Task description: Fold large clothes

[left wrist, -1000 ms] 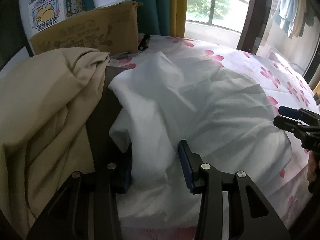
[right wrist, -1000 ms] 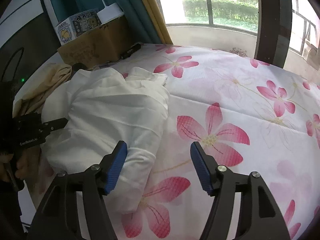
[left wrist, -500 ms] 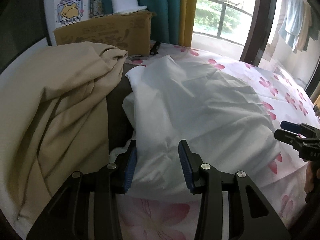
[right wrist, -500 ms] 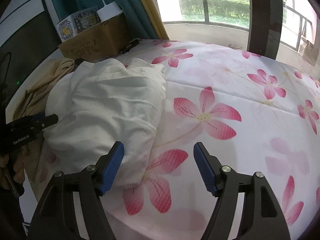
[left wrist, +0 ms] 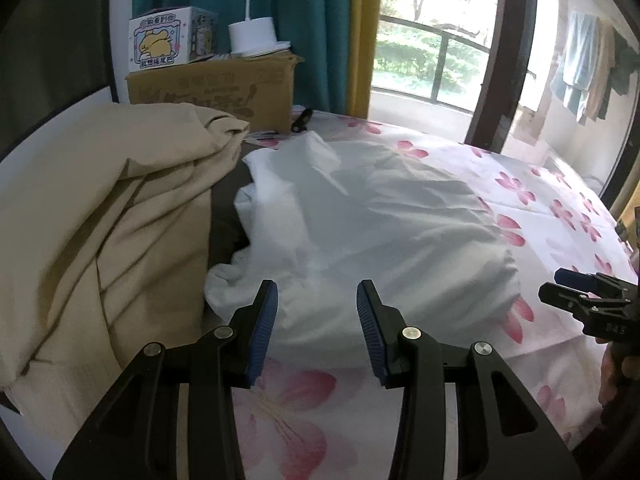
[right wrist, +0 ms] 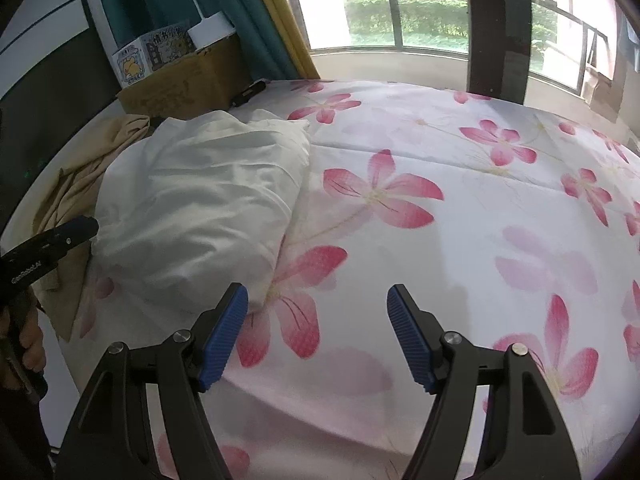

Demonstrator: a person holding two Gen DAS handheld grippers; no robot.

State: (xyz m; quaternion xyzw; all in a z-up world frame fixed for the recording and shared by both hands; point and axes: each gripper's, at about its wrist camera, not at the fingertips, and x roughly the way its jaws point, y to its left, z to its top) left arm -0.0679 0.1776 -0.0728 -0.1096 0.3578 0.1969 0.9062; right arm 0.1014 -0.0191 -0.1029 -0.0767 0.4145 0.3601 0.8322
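Daylit railed window (right wrist: 400,12), teal curtain (left wrist: 312,20), flower-print bed (right wrist: 460,220).

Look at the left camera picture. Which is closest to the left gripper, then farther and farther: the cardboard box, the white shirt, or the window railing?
From the left gripper:
1. White shirt, lying just ahead of the fingers on the flowered sheet.
2. Cardboard box, farther back on the left, behind the beige cloth.
3. Window railing, farthest, outside past the curtains.

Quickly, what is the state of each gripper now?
Left gripper: open, holding nothing.
Right gripper: open, holding nothing.
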